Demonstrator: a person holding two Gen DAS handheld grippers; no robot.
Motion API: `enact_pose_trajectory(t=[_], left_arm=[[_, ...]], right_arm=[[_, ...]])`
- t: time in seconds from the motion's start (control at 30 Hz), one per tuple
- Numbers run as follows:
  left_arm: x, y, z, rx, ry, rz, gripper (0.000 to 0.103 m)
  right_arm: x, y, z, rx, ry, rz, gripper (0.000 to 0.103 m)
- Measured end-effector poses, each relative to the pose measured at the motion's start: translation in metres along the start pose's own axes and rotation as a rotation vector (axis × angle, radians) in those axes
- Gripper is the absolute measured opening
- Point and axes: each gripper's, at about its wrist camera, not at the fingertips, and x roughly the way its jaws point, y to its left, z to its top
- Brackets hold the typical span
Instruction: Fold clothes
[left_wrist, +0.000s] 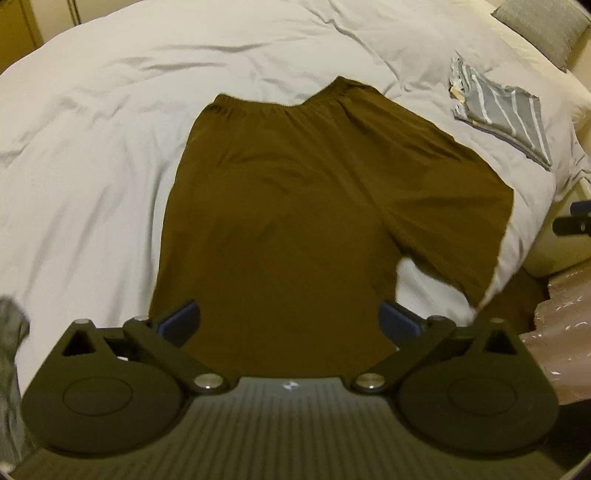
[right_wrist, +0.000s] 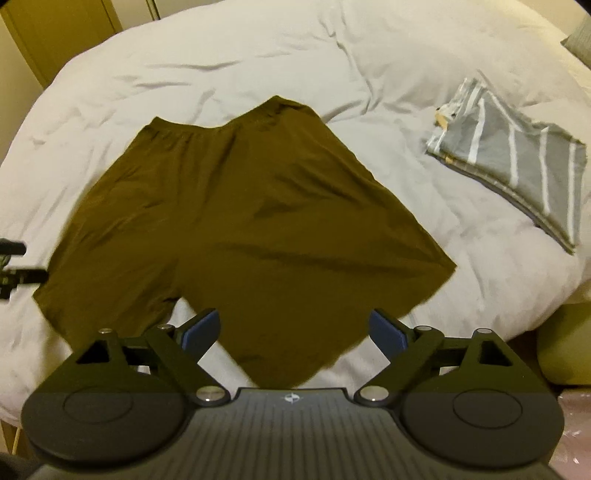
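Note:
Brown shorts (left_wrist: 295, 206) lie spread flat on the white duvet (left_wrist: 92, 166), waistband at the far side, leg hems toward me. My left gripper (left_wrist: 290, 323) is open and empty, its blue pads wide apart above the hem of the left leg. My right gripper (right_wrist: 293, 330) is open and empty over the hem of the right leg of the shorts (right_wrist: 240, 229). The right gripper's tip also shows at the right edge of the left wrist view (left_wrist: 576, 221). The left gripper's tip shows at the left edge of the right wrist view (right_wrist: 14, 266).
A folded grey garment with white stripes (right_wrist: 517, 177) lies on the duvet (right_wrist: 258, 66) to the right of the shorts; it also shows in the left wrist view (left_wrist: 506, 114). A grey pillow (left_wrist: 543, 26) sits far right. A wooden wardrobe (right_wrist: 55, 33) stands at far left.

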Motion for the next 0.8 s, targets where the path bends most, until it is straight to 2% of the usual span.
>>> enact_pose_trajectory(t=[0.17,0.3,0.4,0.6,0.8], left_arm=[[-0.042,-0.011,-0.025,-0.063,-0.046,0.014,0.102],[-0.080,-0.027,-0.040,-0.052,-0.095,0.051,0.102],[-0.101,-0.034,-0.048,-0.074,-0.123,0.052,0.102],[-0.122,-0.040,-0.051,-0.081,-0.167,0.036,0.102],[-0.134,-0.033,-0.047,-0.024,-0.195,-0.005,0.102]], right_arm=[[-0.036,0.006,-0.011,0.033,-0.021,0.011,0.089],[-0.067,0.010,-0.024,0.047,-0.072,0.018,0.089],[-0.090,0.016,-0.036,0.048,-0.092,0.011,0.089],[-0.120,0.026,-0.054,0.059,-0.117,0.013,0.089],[-0.144,0.042,-0.068,0.060,-0.137,-0.029,0.089]])
